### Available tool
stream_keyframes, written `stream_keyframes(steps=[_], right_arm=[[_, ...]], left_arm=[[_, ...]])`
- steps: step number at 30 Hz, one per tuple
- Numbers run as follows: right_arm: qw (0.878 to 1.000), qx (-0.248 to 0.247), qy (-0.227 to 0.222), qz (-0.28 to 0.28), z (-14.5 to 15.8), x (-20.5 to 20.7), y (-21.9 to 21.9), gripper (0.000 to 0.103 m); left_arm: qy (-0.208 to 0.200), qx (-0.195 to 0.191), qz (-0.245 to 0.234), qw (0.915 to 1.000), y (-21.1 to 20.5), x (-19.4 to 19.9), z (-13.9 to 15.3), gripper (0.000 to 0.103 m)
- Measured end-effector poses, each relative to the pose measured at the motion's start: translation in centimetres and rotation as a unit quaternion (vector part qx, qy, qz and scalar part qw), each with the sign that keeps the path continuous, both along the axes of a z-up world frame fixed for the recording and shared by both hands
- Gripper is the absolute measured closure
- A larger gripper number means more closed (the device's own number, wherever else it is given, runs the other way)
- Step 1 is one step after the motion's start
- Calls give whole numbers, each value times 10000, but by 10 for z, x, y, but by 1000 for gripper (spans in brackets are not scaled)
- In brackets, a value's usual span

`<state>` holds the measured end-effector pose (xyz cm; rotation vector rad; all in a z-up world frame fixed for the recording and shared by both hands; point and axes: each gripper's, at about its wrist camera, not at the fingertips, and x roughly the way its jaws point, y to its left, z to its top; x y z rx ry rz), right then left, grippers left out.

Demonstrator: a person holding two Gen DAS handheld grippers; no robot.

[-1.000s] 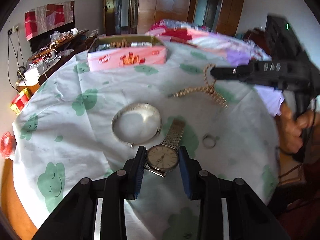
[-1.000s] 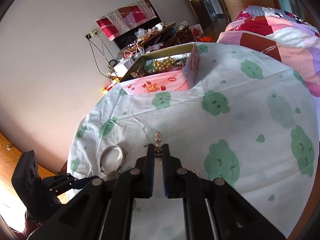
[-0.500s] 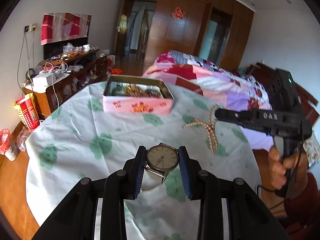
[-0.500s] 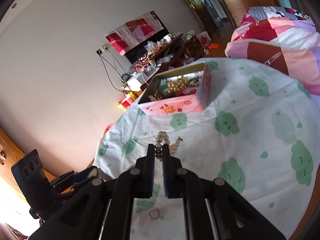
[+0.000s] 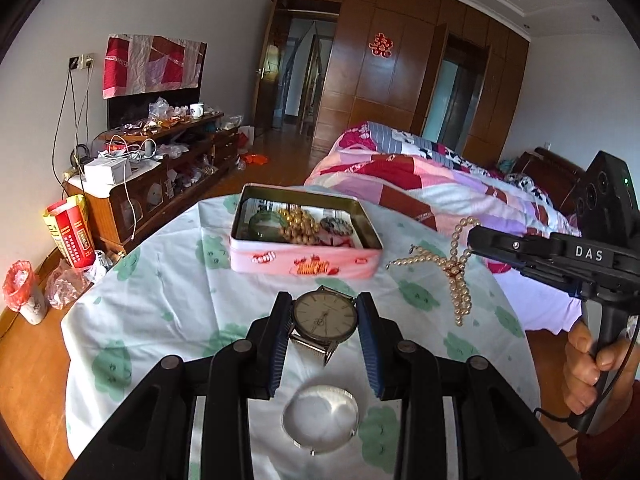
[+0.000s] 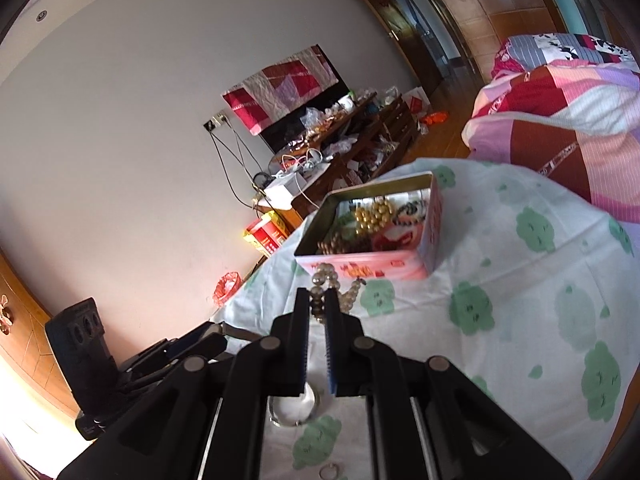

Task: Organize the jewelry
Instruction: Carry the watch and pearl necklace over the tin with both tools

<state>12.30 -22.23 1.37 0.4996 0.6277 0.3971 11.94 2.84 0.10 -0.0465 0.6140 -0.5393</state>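
Note:
My left gripper (image 5: 325, 314) is shut on a wristwatch (image 5: 324, 317) with a pale dial and mesh strap, held up above the table. Below it a silver bangle (image 5: 320, 421) lies on the cloth. My right gripper (image 6: 318, 303) is shut on a pearl necklace (image 6: 334, 280), whose strands dangle in the left wrist view, necklace (image 5: 456, 276). An open pink tin (image 5: 304, 258) holding beads and bracelets stands at the table's far side, tin (image 6: 372, 236). The bangle (image 6: 294, 410) and a small ring (image 6: 330, 471) lie under the right gripper.
The round table wears a white cloth with green shapes (image 5: 168, 292). A bed with a patchwork quilt (image 5: 420, 184) stands behind it. A cluttered wooden cabinet (image 5: 160, 168) lines the left wall. A person's hand (image 5: 588, 364) grips the right tool's handle.
Both grippers have risen off the table, the left carrying the watch and the right the pearl necklace. The bangle and ring stayed on the cloth, and the tin's inside came into view.

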Motion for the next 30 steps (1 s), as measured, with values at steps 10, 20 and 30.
stream_keyframes(steps=[10,20,30], right_arm=[[9998,51,-120,-133,8,27,-3,93],[9995,116,-244,-167,17,63,0,93],[9986,-5,-363,-383,21,115,-1,93]], left_arm=[[-61,-253,159,9995,0,33,11,70],[-307,-311,294,9986,-13,81,24,70],[-308,120,502,9982,-42,136,20,70]])
